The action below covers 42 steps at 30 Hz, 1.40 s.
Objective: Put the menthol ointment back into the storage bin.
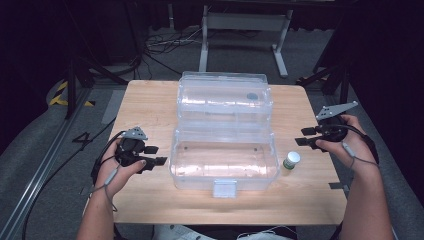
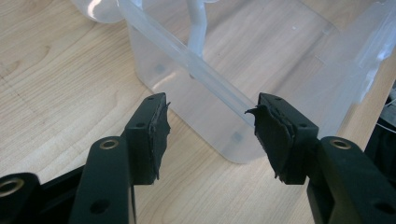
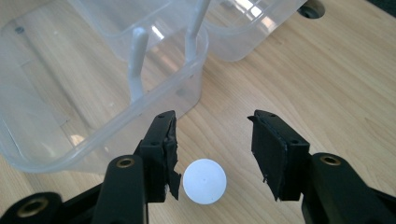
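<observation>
A clear plastic box point(image 1: 200, 172) stands open in the middle of the wooden table point(image 1: 150, 100), its lid point(image 1: 225, 97) tipped back behind it. Nothing lies inside it. A small bottle point(image 1: 291, 161) with a white cap and green label stands upright just right of the box. My left gripper point(image 1: 159, 155) rests open beside the box's left end, its jaws point(image 2: 210, 112) wide apart facing a box corner point(image 2: 224, 135). My right gripper point(image 1: 303, 136) hovers open above and behind the bottle. In the right gripper view the white cap point(image 3: 204, 181) sits below the open gripper point(image 3: 212, 126), untouched by either pad.
A white latch point(image 1: 224, 188) hangs at the box's front wall. Bare wood runs along the table's front edge and both sides. Behind the table stand grey metal frame legs point(image 1: 204, 45), with loose cables point(image 1: 165, 42) on the floor. Dark curtains close both sides.
</observation>
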{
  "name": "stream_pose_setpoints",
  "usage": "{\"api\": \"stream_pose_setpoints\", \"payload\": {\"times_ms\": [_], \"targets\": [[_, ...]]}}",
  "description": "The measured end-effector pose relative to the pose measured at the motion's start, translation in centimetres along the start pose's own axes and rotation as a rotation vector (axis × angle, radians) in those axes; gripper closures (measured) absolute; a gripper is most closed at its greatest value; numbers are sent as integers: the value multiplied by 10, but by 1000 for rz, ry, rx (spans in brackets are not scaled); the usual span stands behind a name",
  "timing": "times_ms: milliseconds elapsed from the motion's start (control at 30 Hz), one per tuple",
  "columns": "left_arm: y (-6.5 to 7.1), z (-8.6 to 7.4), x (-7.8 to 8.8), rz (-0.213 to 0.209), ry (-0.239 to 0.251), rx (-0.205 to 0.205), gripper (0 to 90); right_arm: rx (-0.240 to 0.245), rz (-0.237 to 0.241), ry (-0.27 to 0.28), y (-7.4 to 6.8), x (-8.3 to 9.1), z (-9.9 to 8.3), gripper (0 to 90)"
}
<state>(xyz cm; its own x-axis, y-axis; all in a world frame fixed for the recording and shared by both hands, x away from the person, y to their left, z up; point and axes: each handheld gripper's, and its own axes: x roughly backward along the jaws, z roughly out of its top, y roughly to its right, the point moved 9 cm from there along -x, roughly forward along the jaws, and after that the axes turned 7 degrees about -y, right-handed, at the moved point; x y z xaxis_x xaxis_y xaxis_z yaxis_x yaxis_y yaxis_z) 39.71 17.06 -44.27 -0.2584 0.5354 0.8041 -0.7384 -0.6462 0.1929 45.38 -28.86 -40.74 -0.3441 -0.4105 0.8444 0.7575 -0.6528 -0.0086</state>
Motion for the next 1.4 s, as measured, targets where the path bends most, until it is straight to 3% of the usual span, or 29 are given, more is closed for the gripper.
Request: {"api": "stream_pose_setpoints", "payload": {"times_ms": [200,800,1400], "targets": [[-3,-2,-1,3,-6,8,447,-5,17,-78,3,-12,-11,496],[-7,-5,-3,14,-16,25,437,61,53,-292,-1,-47,-32,451],[-11,-9,-4,16,-34,38,428,93,52,-398,1,-66,-46,420]]}}
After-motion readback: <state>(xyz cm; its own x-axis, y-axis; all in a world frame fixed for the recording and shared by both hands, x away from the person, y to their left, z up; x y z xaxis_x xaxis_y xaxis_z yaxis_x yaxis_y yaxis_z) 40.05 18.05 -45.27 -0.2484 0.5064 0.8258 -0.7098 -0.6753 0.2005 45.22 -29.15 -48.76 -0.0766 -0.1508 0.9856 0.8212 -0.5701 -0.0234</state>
